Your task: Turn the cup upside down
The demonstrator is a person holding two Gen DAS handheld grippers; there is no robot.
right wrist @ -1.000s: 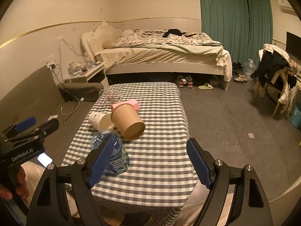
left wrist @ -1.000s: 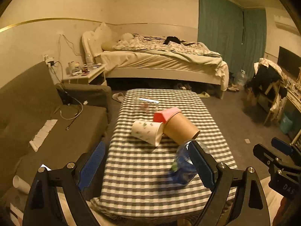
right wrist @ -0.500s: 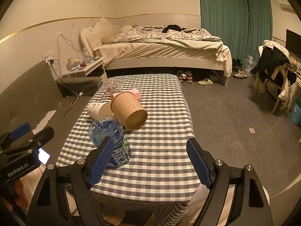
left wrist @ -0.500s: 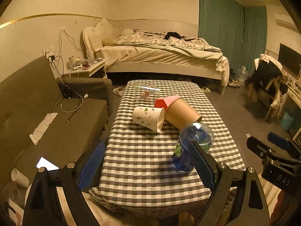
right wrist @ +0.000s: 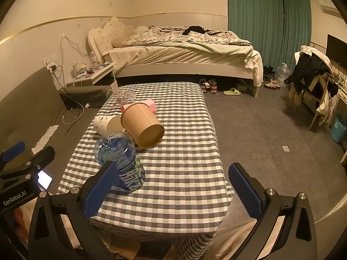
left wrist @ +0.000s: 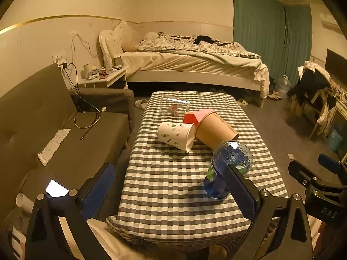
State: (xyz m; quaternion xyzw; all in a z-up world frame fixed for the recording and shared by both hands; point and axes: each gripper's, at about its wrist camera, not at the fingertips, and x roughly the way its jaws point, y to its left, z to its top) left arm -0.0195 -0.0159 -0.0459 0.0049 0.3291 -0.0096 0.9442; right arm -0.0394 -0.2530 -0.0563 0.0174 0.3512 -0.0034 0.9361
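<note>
Dim yellow light fills a bedroom where a low table (left wrist: 173,184) under a checked cloth stands between a grey sofa (left wrist: 54,130) on its left and open floor on its right, with an unmade bed (left wrist: 190,65) beyond.

Going left to right in the left wrist view: the left gripper (left wrist: 171,189) hangs above the near edge of the table, its blue pads wide apart and holding nothing, probably kept back to leave room for a reach. Past it, a white paper cup (left wrist: 176,134) with small printed sprigs lies on its side near the table's middle, its open mouth turned right and touching a larger brown paper cup (left wrist: 213,132), which also lies on its side with its mouth toward the near right. Both rest against a pink box (left wrist: 196,115), which seems to keep them from rolling away. A clear plastic container (left wrist: 174,107) sits behind them.

Nearer and further right, a clear blue-tinted cup (right wrist: 119,162) stands with its closed base upward, so it looks already turned over; the two paper cups are not.

The right gripper (right wrist: 172,189) hovers above the near right part of the table, its fingers spread and empty, just beside the blue cup.
</note>
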